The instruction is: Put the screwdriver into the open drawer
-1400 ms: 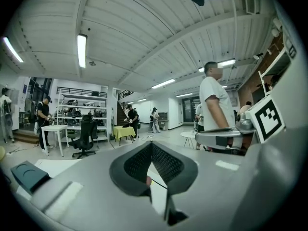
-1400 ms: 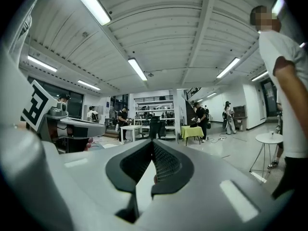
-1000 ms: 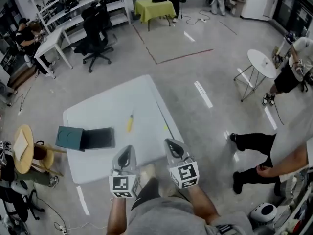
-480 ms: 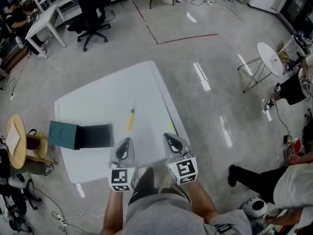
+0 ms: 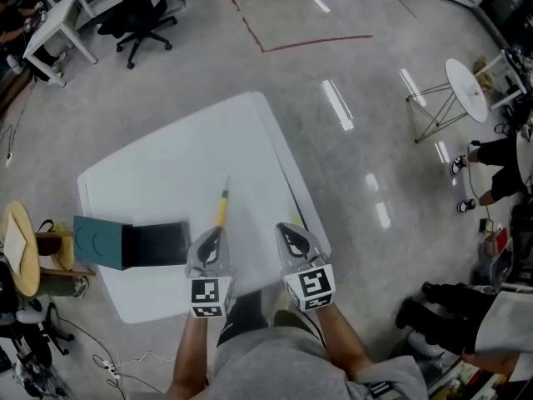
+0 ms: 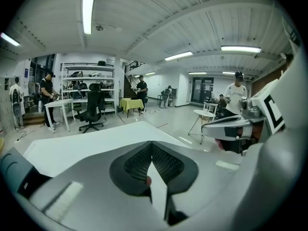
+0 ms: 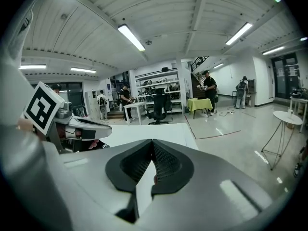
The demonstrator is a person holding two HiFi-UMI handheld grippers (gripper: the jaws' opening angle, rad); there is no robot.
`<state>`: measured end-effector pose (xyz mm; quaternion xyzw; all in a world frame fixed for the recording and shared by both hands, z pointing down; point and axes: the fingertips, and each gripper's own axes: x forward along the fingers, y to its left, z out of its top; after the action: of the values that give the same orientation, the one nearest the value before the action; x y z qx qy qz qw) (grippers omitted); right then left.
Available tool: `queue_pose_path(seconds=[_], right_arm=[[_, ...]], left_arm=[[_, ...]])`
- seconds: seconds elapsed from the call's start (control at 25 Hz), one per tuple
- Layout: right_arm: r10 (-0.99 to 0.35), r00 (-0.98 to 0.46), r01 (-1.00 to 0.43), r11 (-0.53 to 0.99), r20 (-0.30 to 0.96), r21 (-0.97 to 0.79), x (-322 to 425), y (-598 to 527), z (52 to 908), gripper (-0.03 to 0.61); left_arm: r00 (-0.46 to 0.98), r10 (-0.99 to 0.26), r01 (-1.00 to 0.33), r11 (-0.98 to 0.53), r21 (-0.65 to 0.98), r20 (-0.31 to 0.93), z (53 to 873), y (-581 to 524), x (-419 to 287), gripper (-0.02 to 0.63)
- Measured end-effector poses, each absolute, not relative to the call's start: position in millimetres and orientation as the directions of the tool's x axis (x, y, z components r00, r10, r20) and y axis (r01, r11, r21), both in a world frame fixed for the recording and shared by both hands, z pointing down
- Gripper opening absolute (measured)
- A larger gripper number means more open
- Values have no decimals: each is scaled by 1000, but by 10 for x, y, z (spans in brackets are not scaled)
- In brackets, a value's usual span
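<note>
On the white worktop [image 5: 166,173], the screwdriver [image 5: 221,207] lies loose, its yellow handle nearest the left gripper [image 5: 211,247], which suits a pickup from that side. Just left of it the drawer [image 5: 158,243] stands pulled out of its teal box [image 5: 94,240], so the carry looks short. The left gripper and the right gripper [image 5: 292,241] hover with fingers [image 6: 168,165] pressed together and empty; they must spread before any grasp.

White table [image 5: 179,169]: screwdriver [image 5: 221,209], open drawer [image 5: 158,244]

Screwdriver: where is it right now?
Head view, left of centre: the screwdriver lies on the white table, just right of the open drawer and just beyond the left tool.
</note>
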<state>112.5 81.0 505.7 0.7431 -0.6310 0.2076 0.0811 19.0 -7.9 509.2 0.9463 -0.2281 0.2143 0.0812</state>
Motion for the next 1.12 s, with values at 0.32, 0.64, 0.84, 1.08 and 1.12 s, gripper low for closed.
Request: queue_pose_path(seconds=[0.32, 0.64, 0.84, 1.08, 1.12], right_arm=[[-878, 119, -964, -214, 464, -157, 1212, 547, 5322, 5], [-858, 127, -955, -241, 497, -171, 1270, 456, 5498, 5], [-852, 132, -952, -252, 507, -176, 1276, 420, 5570, 5], [-843, 146, -945, -274, 518, -180, 1309, 419, 5639, 5], [-841, 148, -943, -279, 521, -182, 1320, 421, 5651, 5]], left_arm=[[766, -338, -449, -890, 77, 547, 5509, -349, 310, 12], [685, -259, -439, -893, 101, 681, 5948, -494, 379, 48], [637, -177, -468, -862, 194, 750, 6169, -582, 470, 119], [599, -144, -476, -855, 206, 787, 6319, -690, 550, 175], [591, -136, -473, -857, 205, 795, 6360, -690, 556, 178]])
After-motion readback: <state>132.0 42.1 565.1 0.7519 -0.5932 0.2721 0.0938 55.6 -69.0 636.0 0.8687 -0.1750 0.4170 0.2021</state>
